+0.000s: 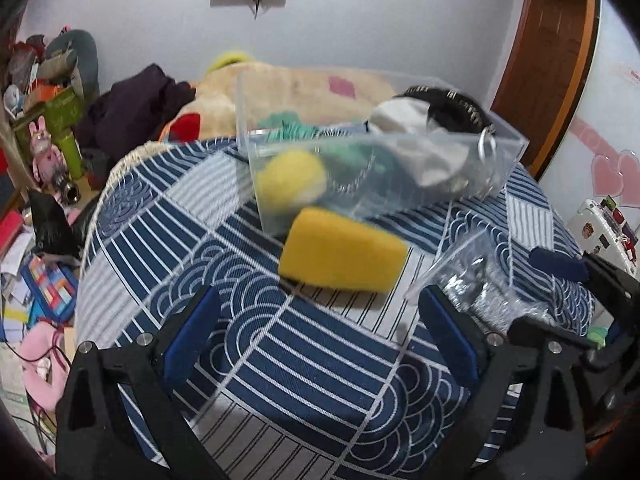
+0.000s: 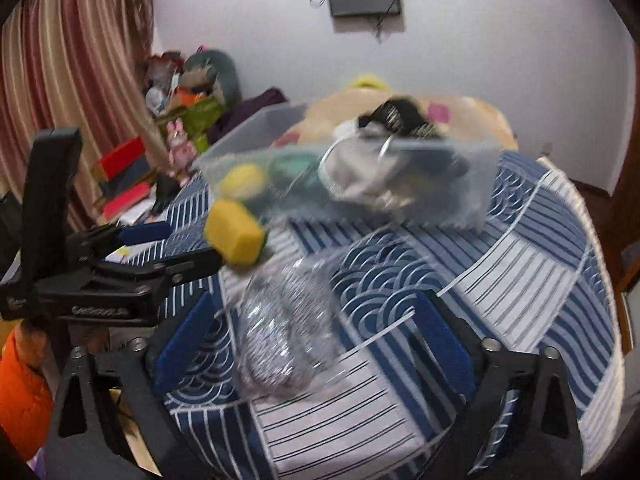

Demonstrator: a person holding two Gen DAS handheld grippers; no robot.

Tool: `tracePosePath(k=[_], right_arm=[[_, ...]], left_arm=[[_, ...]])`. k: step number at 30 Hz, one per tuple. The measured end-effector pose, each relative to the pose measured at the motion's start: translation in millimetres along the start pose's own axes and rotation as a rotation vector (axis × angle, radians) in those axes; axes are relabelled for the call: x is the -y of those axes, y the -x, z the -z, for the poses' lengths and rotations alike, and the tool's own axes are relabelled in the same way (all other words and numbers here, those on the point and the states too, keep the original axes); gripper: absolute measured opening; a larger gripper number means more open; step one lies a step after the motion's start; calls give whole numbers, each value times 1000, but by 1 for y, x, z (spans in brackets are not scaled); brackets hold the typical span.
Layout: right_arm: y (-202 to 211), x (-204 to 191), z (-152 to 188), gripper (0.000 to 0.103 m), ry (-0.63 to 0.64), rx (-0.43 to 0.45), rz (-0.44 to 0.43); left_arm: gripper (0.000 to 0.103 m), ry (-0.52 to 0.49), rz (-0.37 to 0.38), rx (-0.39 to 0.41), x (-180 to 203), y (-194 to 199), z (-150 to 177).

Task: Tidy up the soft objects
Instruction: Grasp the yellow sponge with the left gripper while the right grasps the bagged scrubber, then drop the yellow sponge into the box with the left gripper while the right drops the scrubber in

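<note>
Yellow foam, the sponge (image 1: 343, 255) lies mid-frame on the bench (image 1: 304, 364), touching the front of the clear plastic bin (image 1: 508, 148); we judge it light and squashy, best pinched across its short sides. The crinkly clear bag (image 2: 286, 332) looks slippery and wants a grip on its bulk. We count one sponge, one bag, one bin. Our left tool (image 1: 320, 344) and right tool (image 2: 320, 344) both gape wide, holding nothing.

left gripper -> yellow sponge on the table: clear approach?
Probably yes. The left gripper is open with the sponge straight ahead on bare cloth; the bin behind touches or nearly touches it, and the bag lies to its right.
</note>
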State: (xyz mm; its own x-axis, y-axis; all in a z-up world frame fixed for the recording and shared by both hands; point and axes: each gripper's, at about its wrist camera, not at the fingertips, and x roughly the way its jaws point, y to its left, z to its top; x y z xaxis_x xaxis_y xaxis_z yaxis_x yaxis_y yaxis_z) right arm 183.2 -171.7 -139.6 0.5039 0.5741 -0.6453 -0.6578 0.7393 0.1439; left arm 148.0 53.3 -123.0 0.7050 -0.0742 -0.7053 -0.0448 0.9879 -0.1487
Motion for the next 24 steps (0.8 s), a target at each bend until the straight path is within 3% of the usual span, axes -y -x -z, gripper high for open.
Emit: tracePosePath(k=[6, 9, 13, 16, 24], right_arm=[[-8, 2, 6, 44, -2, -50, -31], [-2, 6, 5, 31, -10, -33, -18], [8, 14, 5, 26, -35, -3, 7], [15, 21, 6, 25, -57, 18, 19], [38, 29, 1, 25, -85, 89, 29]], left_arm=[[100, 0, 21, 0, 6, -10, -2], [89, 0, 38, 12, 11, -13, -7], [70, 21, 64, -2, 11, -20, -14], [63, 11, 66, 7, 12, -21, -13], [60, -13, 48, 47, 18, 0, -2]])
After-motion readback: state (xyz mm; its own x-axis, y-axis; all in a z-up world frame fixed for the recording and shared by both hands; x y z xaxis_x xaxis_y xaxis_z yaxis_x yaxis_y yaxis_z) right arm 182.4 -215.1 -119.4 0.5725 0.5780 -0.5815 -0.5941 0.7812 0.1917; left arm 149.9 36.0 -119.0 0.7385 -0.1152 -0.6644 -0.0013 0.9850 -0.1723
